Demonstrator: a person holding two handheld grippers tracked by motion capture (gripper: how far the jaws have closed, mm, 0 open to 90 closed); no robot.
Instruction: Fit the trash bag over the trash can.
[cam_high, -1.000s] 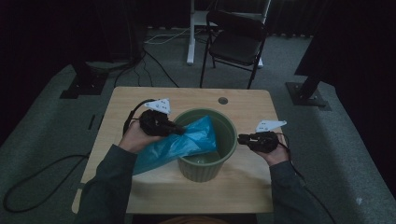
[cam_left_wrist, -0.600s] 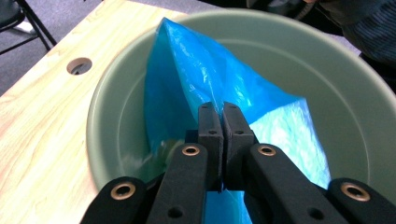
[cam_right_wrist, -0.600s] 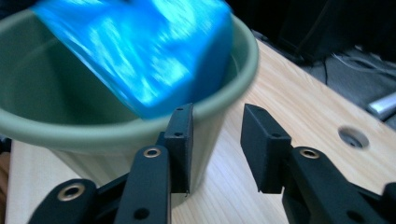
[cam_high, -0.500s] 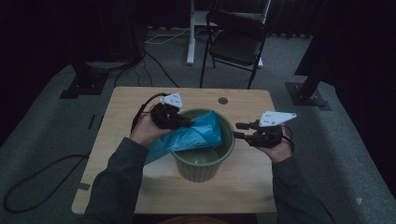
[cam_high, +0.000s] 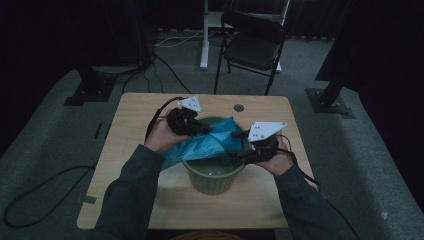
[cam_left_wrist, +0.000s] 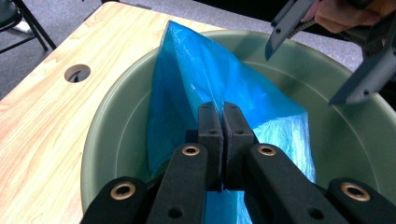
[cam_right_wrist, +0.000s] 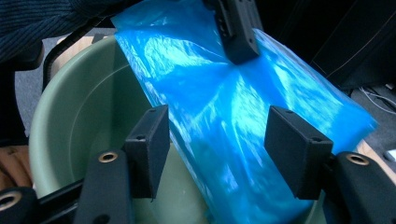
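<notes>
A green plastic bin (cam_high: 212, 177) stands on the wooden table (cam_high: 130, 150). A blue plastic bag (cam_high: 200, 145) lies slanted across its mouth. My left gripper (cam_high: 202, 129) is shut on the bag's upper edge, and its pads (cam_left_wrist: 211, 126) pinch the film (cam_left_wrist: 196, 70) above the bin (cam_left_wrist: 116, 107). My right gripper (cam_high: 237, 145) hovers over the bin's right rim, and its jaws have just been opening. In the right gripper view its jaws (cam_right_wrist: 217, 140) stand wide with the bag (cam_right_wrist: 210, 93) between them, pads clear of the film. The left gripper (cam_right_wrist: 236, 32) shows above.
A round hole (cam_high: 238, 107) is cut near the table's far edge. A black folding chair (cam_high: 255, 45) stands beyond the table. Stand bases (cam_high: 330, 102) and cables (cam_high: 30, 200) lie on the grey floor around it.
My right gripper rose and moved left from beside the bin to over its rim, jaws opening. The left gripper carried the bag a little right, farther over the bin.
</notes>
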